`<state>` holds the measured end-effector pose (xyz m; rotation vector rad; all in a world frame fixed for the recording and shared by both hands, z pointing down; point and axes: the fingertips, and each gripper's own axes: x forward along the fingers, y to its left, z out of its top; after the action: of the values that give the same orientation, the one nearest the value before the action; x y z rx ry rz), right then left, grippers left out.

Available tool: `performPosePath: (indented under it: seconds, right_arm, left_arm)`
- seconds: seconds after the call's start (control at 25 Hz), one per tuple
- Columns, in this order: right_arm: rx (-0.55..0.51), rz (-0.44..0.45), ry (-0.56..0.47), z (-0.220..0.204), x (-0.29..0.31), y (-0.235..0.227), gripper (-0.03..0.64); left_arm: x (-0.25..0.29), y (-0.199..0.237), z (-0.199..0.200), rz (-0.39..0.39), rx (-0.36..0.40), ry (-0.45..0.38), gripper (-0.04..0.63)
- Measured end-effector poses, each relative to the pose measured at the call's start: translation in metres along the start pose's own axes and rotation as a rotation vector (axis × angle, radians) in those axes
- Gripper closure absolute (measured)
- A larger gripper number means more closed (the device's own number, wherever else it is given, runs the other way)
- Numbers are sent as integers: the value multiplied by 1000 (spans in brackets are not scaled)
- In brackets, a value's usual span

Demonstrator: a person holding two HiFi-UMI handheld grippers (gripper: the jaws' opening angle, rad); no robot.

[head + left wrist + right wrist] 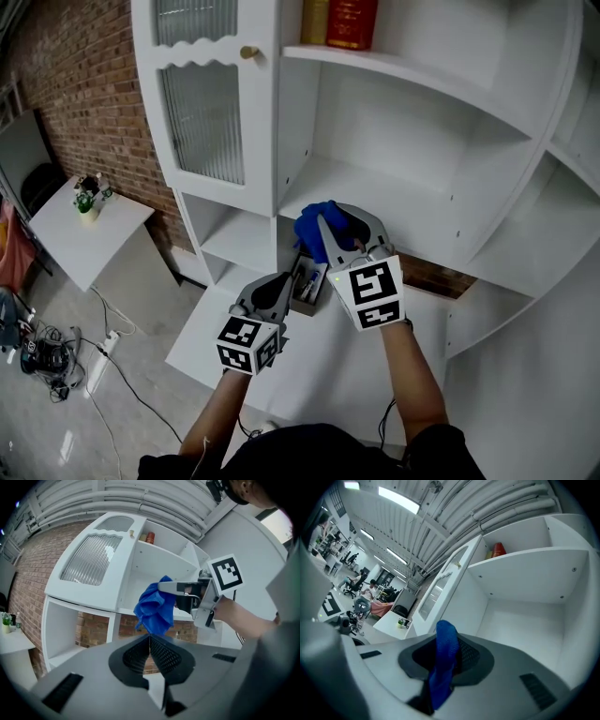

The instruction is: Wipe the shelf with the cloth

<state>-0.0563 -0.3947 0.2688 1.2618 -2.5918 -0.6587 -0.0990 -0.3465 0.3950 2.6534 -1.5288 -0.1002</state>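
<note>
At the shelf [394,197], right tool [328,225] pinches one cloth [311,236]; left tool [281,283] pressed together.

A red hardback book [352,21] and a yellow book [314,21] stand upright side by side. A red brick wall [84,103] runs behind a small white table [94,248] carrying a green potted plant [87,195]. Black cables [42,361] lie tangled on the grey floor [66,422] nearby.

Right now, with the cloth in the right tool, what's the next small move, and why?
Probably ease the right tool forward and down until the cloth touches the shelf board. The cloth is clamped between its jaws but seems to hang short of that board, not on it.
</note>
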Motion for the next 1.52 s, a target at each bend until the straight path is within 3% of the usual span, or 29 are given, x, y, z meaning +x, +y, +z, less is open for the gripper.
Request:
performPosePath:
  seconds: [0.24, 0.64, 1.24, 1.52]
  right_arm:
    - [-59, -2, 59, 2, 25, -5, 532]
    - [-243, 9, 202, -10, 68, -2, 532]
    - [-310, 27, 349, -38, 106, 5, 532]
    - [-313, 29, 372, -42, 107, 5, 532]
  left_arm:
    - [3, 13, 1, -13, -4, 3, 578]
    - [-2, 37, 0, 8, -27, -7, 578]
    - [-12, 73, 1, 60, -28, -21, 578]
    - [-11, 77, 5, 66, -31, -29, 578]
